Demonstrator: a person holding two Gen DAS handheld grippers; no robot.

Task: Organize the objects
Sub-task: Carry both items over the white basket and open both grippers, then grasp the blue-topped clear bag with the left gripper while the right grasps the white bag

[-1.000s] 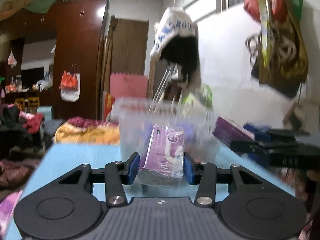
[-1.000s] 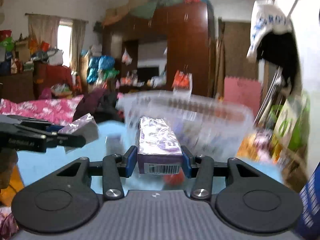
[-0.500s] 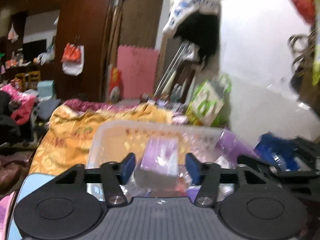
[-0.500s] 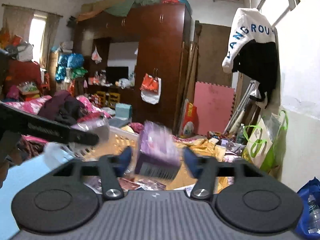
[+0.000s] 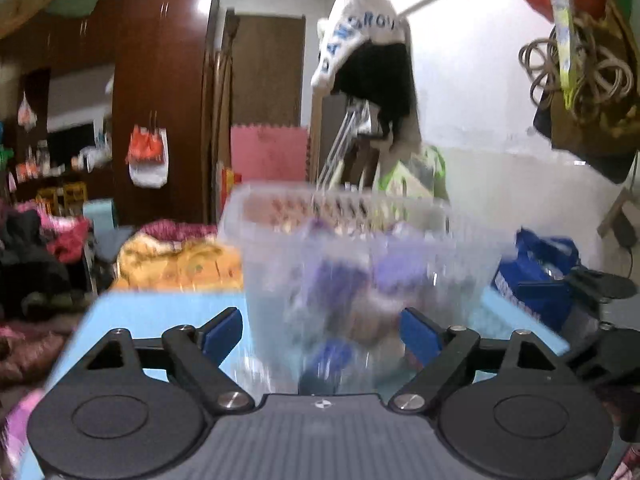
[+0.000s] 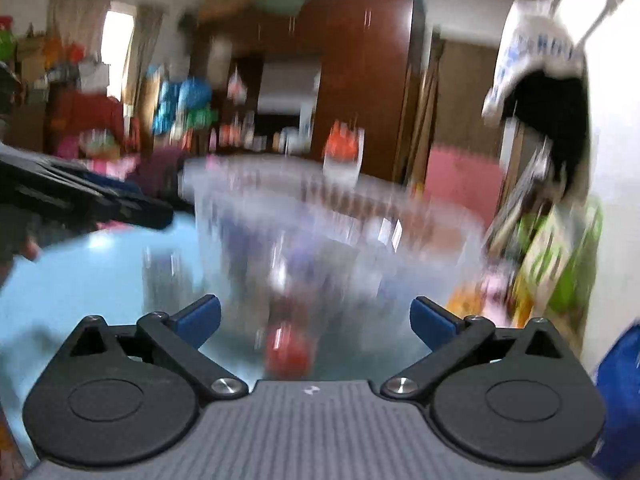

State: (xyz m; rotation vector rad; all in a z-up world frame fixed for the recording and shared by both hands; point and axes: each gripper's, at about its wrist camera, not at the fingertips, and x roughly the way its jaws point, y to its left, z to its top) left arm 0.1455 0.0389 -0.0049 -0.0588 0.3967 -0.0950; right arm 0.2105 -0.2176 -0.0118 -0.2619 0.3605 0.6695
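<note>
The left gripper (image 5: 322, 330) faces a clear, translucent plastic storage bin (image 5: 360, 248) that stands on the light blue bench (image 5: 160, 312). Its jaws have just been opening and now stand wide, the blue pads apart with nothing pressed between them. Through the bin's near wall, blurred purple packets (image 5: 340, 276) show as soft shapes lying inside; how they are arranged cannot be told. The bin's upper band has a row of slots along the rim.

The right gripper (image 6: 316, 314) points at the same bin (image 6: 332, 232) from the other side, and its jaws have also just been opening; they are spread as wide as they go and are empty. The view is heavily smeared. A small red, roundish object (image 6: 288, 350) lies low in front of this gripper, near the bin's base; whether it is inside the bin or on the bench (image 6: 80, 280) cannot be made out. The dark body of the left gripper (image 6: 92, 200) reaches in from the left edge of the right wrist view, above the bench and beside the bin.

Behind the bin are a dark brown wooden wardrobe (image 5: 160, 100), a pink foam mat (image 5: 268, 154) leaning against the wall, and a white hooded garment (image 5: 360, 36) with blue lettering hanging up high.
</note>
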